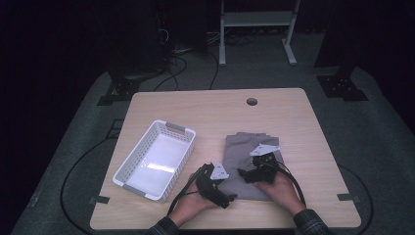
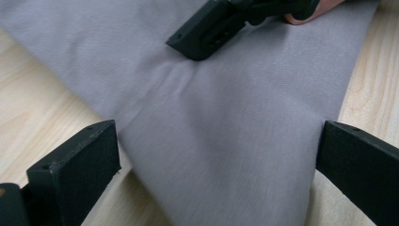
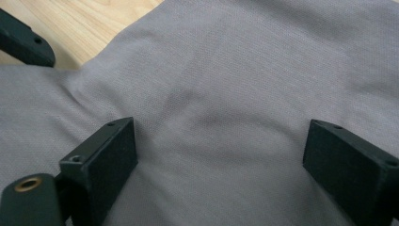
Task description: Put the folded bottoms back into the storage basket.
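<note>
I find the grey cloth (image 1: pixel 249 161) folded flat on the table (image 1: pixel 293 112), to the right of the white basket (image 1: pixel 156 156). My left gripper (image 2: pixel 216 155) is at the cloth's near left corner, jaws spread wide with the cloth between them, nothing grasped. My right gripper (image 3: pixel 221 155) sits over the cloth's middle, jaws likewise parted, holding nothing. The two grippers are close together.
</note>
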